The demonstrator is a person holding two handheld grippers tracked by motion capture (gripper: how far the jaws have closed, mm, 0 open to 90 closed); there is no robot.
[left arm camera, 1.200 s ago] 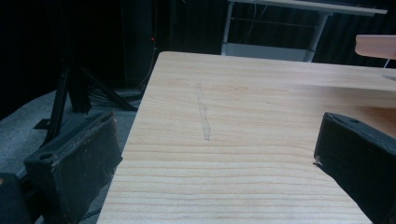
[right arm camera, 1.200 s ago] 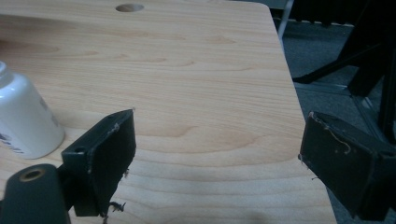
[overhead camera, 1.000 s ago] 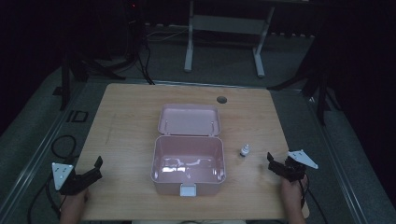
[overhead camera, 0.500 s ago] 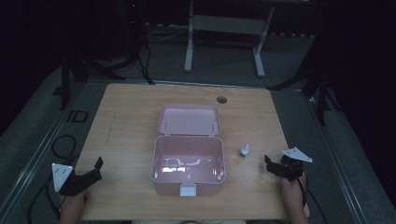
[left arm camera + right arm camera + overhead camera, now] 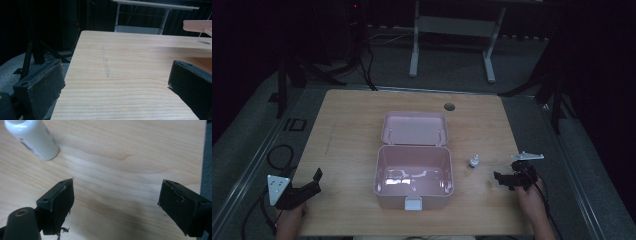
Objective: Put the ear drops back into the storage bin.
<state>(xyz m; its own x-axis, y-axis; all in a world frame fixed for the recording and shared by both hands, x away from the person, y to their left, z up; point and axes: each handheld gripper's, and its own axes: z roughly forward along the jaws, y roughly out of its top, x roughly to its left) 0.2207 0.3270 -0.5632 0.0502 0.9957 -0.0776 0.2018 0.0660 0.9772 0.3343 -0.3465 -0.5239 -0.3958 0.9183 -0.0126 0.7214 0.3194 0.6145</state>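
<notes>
Over the last second the right hand-held gripper (image 5: 503, 178) has slid left along the counter (image 5: 347, 125), from near the right edge toward the small white bottle (image 5: 473, 161). It now sits low over the wood, just to the right of the bottle and a little nearer the person, not touching it. In the right gripper view its jaws stand wide apart with nothing between them, and the small white bottle (image 5: 32, 137) shows at the upper left, ahead of the left jaw and off the line between the two pads. So the approach looks under way but not lined up: by my reading the gripper needs to swing further toward the bottle before it can close on it.

The bottle itself has not moved; it stands upright on the counter just beside the right wall of the open pink box (image 5: 414, 172), well clear of it. The box has not shifted either, its lid (image 5: 414, 128) folded back flat behind it and its white latch (image 5: 413, 203) facing the person. It looks the likely place for the bottle.

The left hand-held gripper (image 5: 312, 183) has stayed put at the near left corner of the counter, jaws spread and empty, with bare wood between them in the left gripper view. It seems to be waiting.
</notes>
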